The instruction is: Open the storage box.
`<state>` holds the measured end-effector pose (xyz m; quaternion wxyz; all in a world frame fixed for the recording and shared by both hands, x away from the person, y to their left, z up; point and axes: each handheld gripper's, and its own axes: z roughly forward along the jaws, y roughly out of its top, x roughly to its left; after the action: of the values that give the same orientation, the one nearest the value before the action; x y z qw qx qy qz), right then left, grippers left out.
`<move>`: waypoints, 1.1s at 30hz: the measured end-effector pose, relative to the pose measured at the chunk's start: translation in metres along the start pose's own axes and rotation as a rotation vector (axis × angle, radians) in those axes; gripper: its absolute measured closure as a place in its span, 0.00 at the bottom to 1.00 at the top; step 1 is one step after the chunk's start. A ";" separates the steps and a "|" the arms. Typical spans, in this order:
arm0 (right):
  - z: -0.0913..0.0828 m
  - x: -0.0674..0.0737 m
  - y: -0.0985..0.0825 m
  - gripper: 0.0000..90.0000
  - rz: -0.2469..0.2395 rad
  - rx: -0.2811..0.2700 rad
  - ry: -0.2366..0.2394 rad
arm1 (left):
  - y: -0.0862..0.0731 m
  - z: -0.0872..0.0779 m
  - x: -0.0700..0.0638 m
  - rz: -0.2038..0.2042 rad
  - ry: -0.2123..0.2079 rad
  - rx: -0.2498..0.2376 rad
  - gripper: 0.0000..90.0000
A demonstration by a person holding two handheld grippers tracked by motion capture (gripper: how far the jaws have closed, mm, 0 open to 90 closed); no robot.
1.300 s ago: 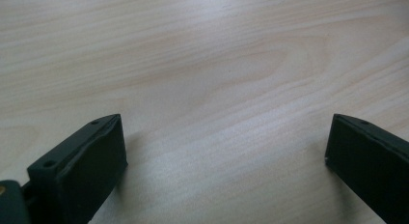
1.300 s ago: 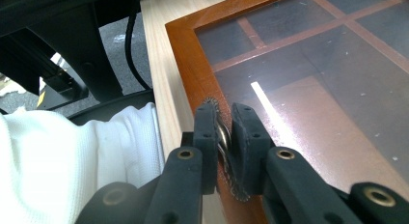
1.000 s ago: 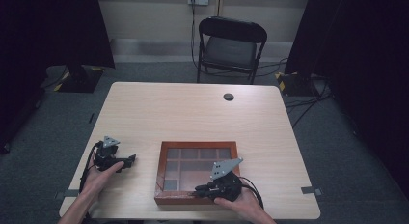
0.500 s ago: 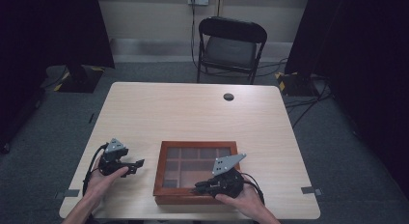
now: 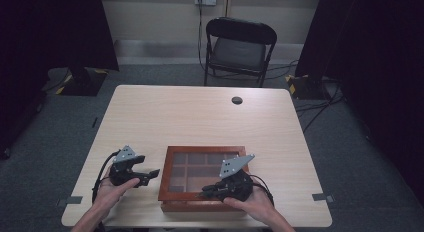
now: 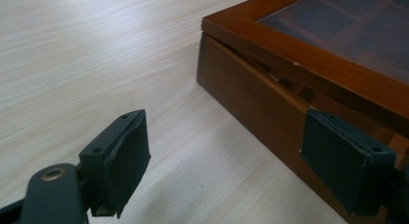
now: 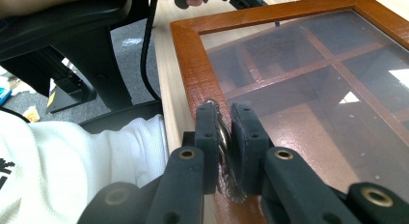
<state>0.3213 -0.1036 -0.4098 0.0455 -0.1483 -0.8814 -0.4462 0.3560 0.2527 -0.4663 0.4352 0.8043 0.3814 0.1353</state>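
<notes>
Several bare compartments show under the box (image 5: 200, 176) lid's glass.

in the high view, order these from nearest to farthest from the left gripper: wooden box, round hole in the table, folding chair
Measured from the left gripper, at the table's near left:
1. wooden box, just to its right, near edge of the table.
2. round hole, far right part of the tabletop.
3. folding chair, on the floor beyond the table's far edge.
</notes>
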 end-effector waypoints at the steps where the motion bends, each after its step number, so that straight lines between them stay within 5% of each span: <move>1: 0.000 0.000 0.001 0.92 0.003 0.003 0.003 | 0.000 0.000 -0.001 0.000 -0.007 -0.003 0.18; 16: -0.007 0.000 0.012 0.92 -0.011 0.002 -0.010 | 0.002 0.003 -0.020 0.071 -0.126 0.011 0.18; 19: -0.009 -0.001 0.012 0.92 -0.003 -0.007 -0.003 | 0.003 0.004 -0.025 0.117 -0.124 0.006 0.20; 24: -0.009 0.002 0.011 0.90 -0.007 0.001 -0.022 | 0.003 0.006 -0.025 0.118 -0.142 0.002 0.19; 33: -0.023 0.001 -0.001 0.55 0.039 -0.062 -0.073 | 0.004 0.003 -0.026 0.118 -0.144 -0.032 0.20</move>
<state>0.3190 -0.1221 -0.3966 0.0176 -0.1827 -0.8653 -0.4665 0.3423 0.2303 -0.4620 0.4654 0.8260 0.2989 0.1085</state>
